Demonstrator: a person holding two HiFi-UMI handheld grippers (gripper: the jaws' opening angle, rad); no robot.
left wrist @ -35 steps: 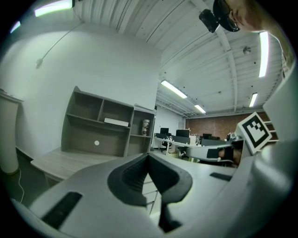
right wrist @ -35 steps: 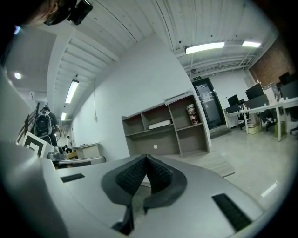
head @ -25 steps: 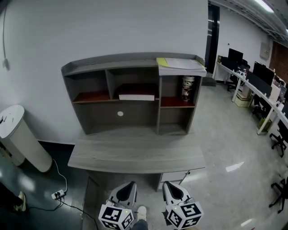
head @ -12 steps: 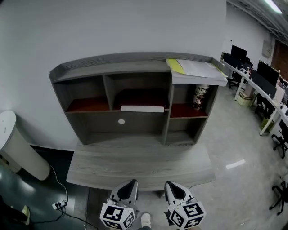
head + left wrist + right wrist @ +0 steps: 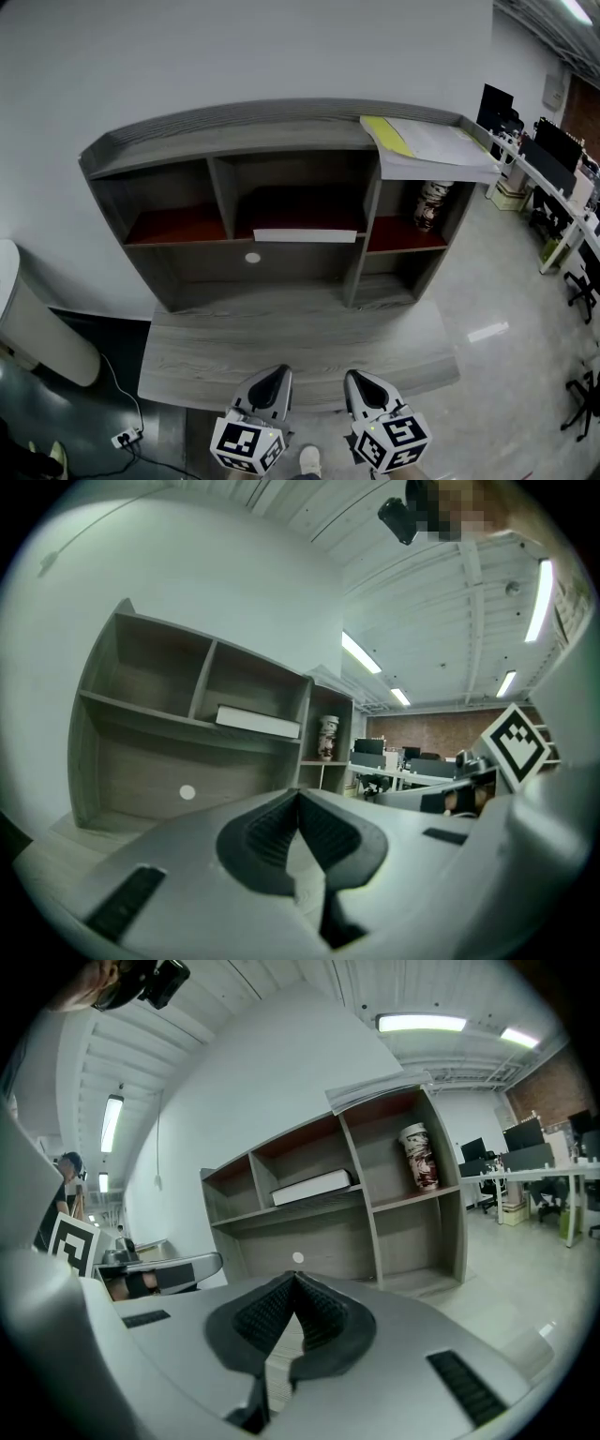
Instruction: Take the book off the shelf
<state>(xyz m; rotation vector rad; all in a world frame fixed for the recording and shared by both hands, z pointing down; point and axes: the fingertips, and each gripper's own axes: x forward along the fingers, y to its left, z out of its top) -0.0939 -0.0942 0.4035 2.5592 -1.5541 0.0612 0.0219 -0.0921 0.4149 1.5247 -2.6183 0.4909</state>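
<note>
White and flat, the book [image 5: 305,235] lies in the middle compartment of the shelf [image 5: 216,127], well apart from the left tool [image 5: 275,377] and right tool [image 5: 357,380], both clenched on nothing at the near edge of the counter [image 5: 281,339]; this looks like the approach, so the next move calls for reaching forward and opening.

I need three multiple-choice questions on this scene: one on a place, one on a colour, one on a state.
1. Where does the book lie in the shelf? A. left compartment B. middle compartment C. right compartment
2. The sheet atop the papers is: A. yellow B. blue C. green
3. The left gripper and right gripper are: A. open B. shut, empty C. holding the book
B: it lies flat in the centre one. A: its yellow edge shows. B: jaws meet, nothing between.
</note>
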